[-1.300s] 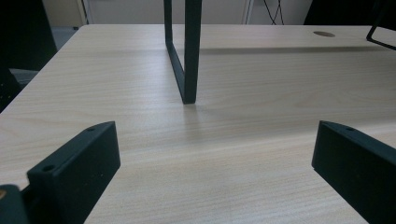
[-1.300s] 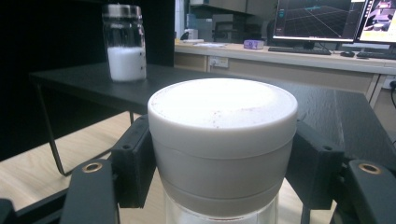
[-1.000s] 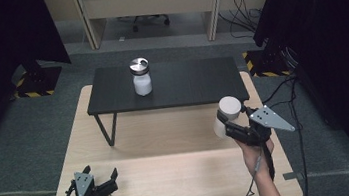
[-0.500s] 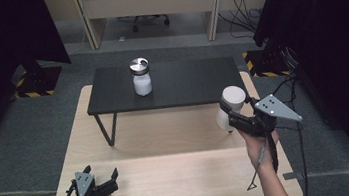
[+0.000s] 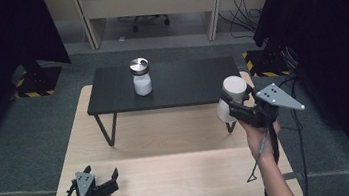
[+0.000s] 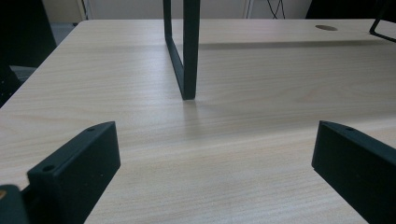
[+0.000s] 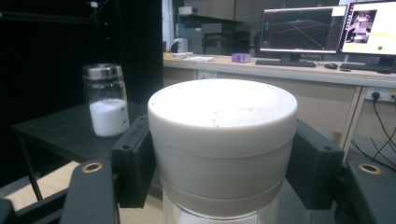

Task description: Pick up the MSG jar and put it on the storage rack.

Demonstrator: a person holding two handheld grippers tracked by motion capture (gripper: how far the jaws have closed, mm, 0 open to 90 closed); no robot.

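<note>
Near the table's (image 5: 172,179) front left corner, the left tongs (image 5: 103,183) rested wide open with nothing between them. On the small black table (image 5: 186,84) stood a glass jar (image 5: 140,76) of white powder. Above the right edge, the right tongs (image 5: 231,102) gripped a white-lidded jar (image 5: 231,96), held clear of the wood.

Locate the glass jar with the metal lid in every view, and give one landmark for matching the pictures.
High view: jar stands on the black table's far left part.
Left gripper view: I cannot find it.
Right gripper view: jar at left, on the same black table, the shared landmark.
</note>
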